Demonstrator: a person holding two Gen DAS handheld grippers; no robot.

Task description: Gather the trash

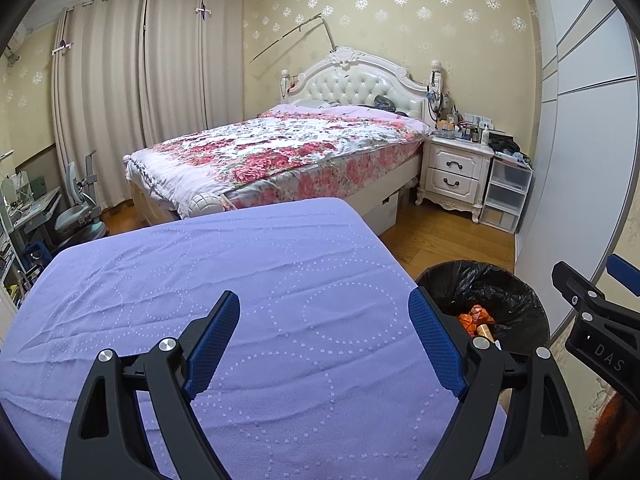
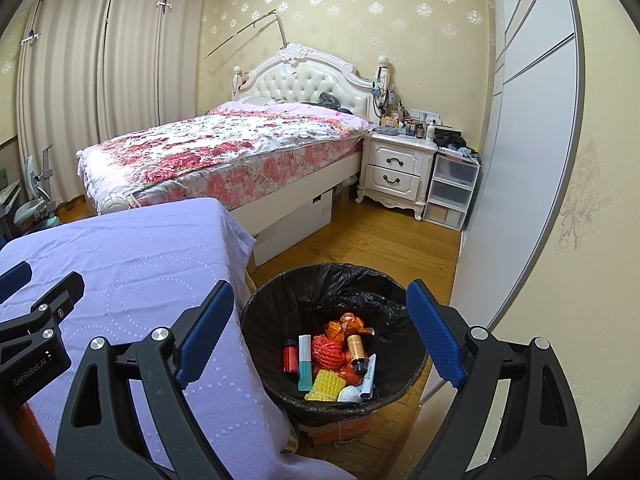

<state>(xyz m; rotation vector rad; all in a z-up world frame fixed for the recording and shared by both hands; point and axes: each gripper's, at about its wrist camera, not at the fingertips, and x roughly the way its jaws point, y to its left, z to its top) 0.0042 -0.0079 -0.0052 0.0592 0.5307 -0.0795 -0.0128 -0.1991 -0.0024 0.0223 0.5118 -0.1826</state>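
Observation:
A round bin with a black liner point(image 2: 280, 304) stands on the floor right of the purple-covered table point(image 2: 132, 264); it also shows in the left wrist view point(image 1: 516, 300). In it lie orange netting point(image 2: 328, 350), a red bottle point(image 2: 289, 356), a teal and white tube point(image 2: 305, 364), an amber bottle point(image 2: 356, 350) and a yellow foam piece point(image 2: 326, 386). My right gripper point(image 2: 320, 328) is open and empty, above the bin. My left gripper point(image 1: 324, 340) is open and empty, above the purple cloth point(image 1: 200, 272).
A bed with a floral cover point(image 2: 224, 152) stands behind the table. A white nightstand point(image 2: 396, 170) and plastic drawers point(image 2: 452, 192) stand beside it. A wardrobe wall point(image 2: 532, 160) runs along the right. A desk chair point(image 1: 80, 216) is at the far left.

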